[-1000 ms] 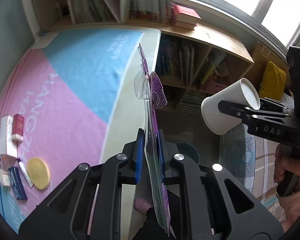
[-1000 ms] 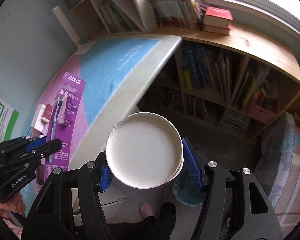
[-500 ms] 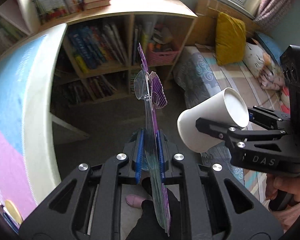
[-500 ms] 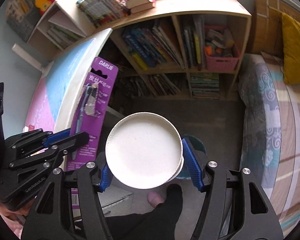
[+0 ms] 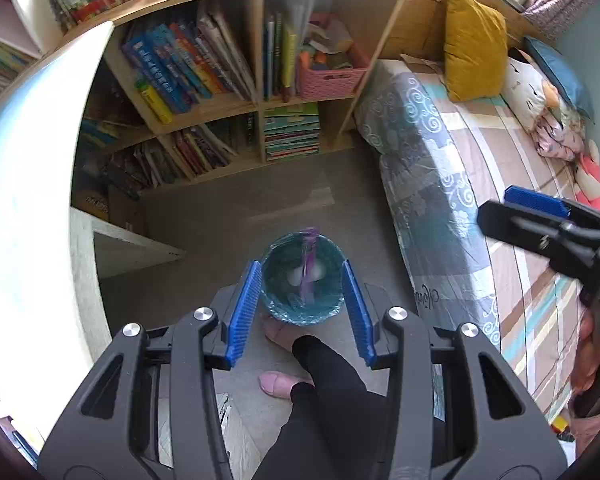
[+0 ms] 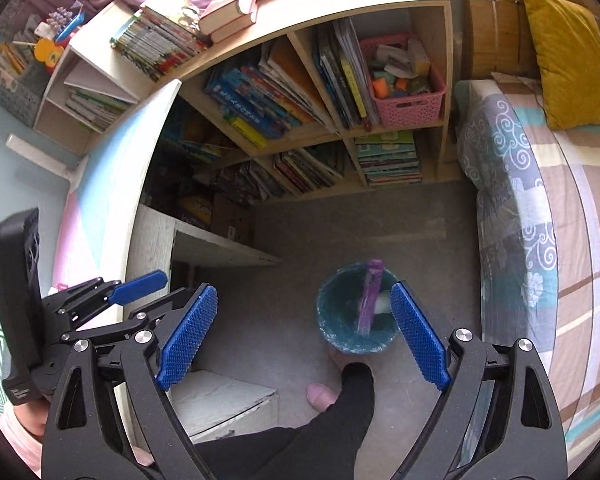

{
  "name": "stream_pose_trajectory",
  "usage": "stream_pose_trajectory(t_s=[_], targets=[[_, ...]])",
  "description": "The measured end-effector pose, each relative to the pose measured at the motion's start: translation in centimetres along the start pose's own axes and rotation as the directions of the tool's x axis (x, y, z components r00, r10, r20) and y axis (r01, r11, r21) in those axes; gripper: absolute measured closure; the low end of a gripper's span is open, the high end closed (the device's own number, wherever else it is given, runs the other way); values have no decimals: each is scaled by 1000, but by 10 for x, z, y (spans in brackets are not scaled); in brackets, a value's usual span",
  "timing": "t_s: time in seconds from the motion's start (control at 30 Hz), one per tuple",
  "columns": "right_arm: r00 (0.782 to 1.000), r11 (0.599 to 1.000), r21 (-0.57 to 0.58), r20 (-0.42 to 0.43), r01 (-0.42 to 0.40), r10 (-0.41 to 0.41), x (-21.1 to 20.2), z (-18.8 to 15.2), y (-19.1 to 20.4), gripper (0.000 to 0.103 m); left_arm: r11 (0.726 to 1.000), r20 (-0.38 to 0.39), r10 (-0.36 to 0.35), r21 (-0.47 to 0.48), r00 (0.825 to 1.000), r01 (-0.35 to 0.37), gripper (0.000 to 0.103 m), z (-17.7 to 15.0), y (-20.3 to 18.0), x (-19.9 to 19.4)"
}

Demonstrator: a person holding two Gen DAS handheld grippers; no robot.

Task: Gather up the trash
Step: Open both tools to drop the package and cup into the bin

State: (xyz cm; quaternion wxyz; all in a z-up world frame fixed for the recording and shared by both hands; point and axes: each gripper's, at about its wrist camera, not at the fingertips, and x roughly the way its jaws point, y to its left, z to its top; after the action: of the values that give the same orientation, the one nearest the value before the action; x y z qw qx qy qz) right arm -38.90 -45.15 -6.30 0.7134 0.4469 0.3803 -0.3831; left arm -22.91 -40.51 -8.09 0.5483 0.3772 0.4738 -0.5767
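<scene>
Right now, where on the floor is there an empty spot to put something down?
The grey floor is bare between the bookshelf, the bed and the trash bin. Another bare strip runs left of the bin toward the white desk leg. It is crowded right in front of the bin, where the person's slippered foot stands.

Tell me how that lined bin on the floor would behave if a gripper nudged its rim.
The bin looks small and light, holding only a purple package and a white cup, so it would probably slide or tip. Its thin liner likely crumples and slips.
</scene>
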Motion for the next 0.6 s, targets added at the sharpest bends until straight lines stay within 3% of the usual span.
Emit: stream_pose_trajectory(t_s=[0.33,0.6], targets=[[999,997,-76,-15,-32,31,9,22,19,15,995,35,49,-91,998,-45,57,-9,38,-19],[994,969,-223,-55,-105,95,26,39,74,15,966,53,128,-234,990,-112,52,-45,88,-50]])
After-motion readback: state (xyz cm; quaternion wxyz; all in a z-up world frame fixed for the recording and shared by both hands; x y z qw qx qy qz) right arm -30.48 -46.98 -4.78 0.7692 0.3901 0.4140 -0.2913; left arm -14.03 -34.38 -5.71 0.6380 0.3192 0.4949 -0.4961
